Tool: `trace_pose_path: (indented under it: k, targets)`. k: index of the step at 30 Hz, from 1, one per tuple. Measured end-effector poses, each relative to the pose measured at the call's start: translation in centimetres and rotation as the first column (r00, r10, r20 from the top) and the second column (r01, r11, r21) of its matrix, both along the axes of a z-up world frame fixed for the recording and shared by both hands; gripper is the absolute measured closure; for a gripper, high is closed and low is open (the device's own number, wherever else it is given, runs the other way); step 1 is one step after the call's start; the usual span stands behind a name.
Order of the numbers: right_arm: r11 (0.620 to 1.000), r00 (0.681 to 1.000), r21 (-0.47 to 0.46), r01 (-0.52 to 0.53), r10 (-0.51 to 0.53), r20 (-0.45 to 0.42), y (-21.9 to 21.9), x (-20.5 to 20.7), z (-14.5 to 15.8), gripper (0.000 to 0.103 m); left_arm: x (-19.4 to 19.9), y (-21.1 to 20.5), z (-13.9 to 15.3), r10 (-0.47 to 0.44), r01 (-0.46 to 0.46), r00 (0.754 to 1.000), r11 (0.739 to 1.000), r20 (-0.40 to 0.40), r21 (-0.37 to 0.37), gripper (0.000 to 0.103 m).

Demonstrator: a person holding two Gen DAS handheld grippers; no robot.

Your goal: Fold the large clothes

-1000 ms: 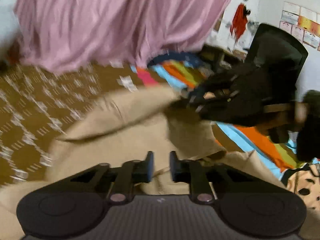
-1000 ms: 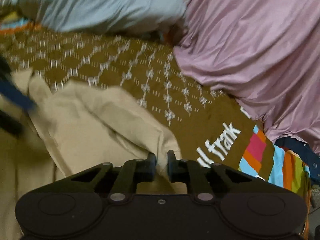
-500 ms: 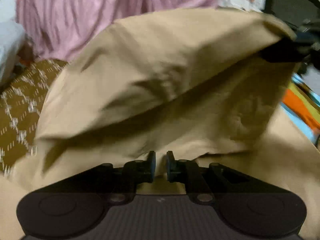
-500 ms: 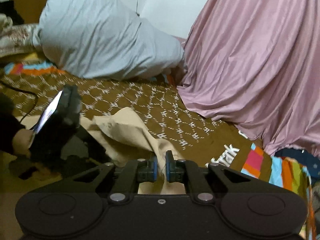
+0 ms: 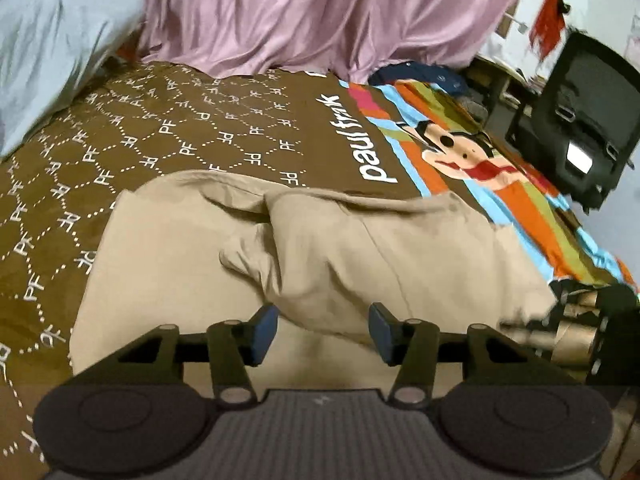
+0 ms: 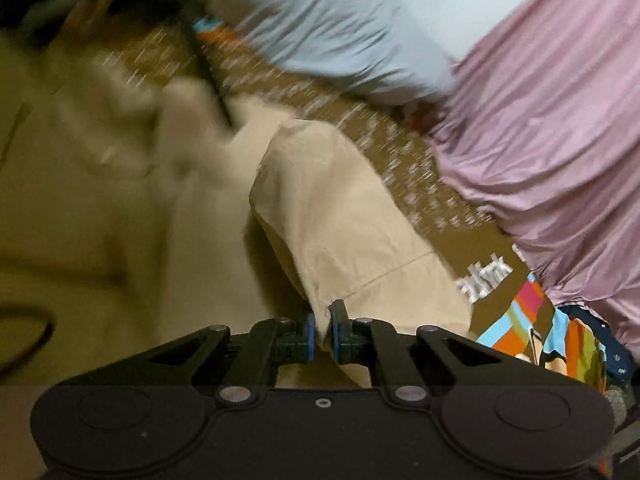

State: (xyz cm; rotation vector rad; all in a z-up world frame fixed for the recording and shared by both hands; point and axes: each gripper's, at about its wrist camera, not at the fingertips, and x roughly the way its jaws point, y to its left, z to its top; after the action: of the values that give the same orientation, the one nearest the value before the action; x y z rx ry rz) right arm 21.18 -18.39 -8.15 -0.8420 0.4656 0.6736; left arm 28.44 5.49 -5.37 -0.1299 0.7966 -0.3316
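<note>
A large beige garment (image 5: 360, 248) lies folded over on the brown bedspread (image 5: 160, 132). My left gripper (image 5: 323, 332) hovers just above its near part. The jaws are opening, and the blue pads (image 5: 266, 330) stand well apart without pressing on the cloth. My right gripper (image 6: 322, 332) is shut on a folded edge of the same beige garment (image 6: 352, 208), which bulges up in front of it. In the left wrist view my right gripper (image 5: 524, 326) shows blurred at the garment's right edge. The right wrist view is smeared by motion.
A pink satin cloth (image 5: 320, 12) hangs along the far side of the bed. A pale grey pillow (image 5: 52, 40) lies at the far left. The bedspread's striped cartoon end (image 5: 480, 160) runs to the right. A black office chair (image 5: 576, 120) stands beyond it.
The left gripper has let go of the beige cloth and its jaws have spread. The cloth, lifted in front of it half a second ago, now lies folded on the bed. The right gripper moved, still clamped.
</note>
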Motion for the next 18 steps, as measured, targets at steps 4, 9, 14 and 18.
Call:
trace_pose_path:
  k: [4, 9, 14, 18]
  targets:
    - [0.999, 0.998, -0.05, 0.02, -0.023, -0.052, 0.0, -1.7, -1.4, 0.086, 0.8, 0.1, 0.9, 0.036, -0.037, 0.999, 0.999, 0.015, 0.02, 0.036]
    - [0.935, 0.946, 0.219, 0.281, -0.23, -0.229, -4.3, 0.7, 2.8, 0.046, 2.7, -0.1, 0.6, 0.113, -0.113, 0.994, 0.994, 0.001, 0.01, 0.035]
    - [0.571, 0.703, 0.435, 0.696, -0.42, -0.574, -12.2, 6.9, 3.5, 0.045, 5.8, 0.0, -1.4, 0.169, -0.172, 0.983, 0.984, -0.068, -0.044, 0.035]
    - [0.433, 0.597, 0.425, 0.795, -0.43, -0.677, -14.7, 10.5, 1.8, 0.048, 7.6, -1.3, -3.5, 0.167, -0.164, 0.982, 0.986, -0.085, 0.041, 0.035]
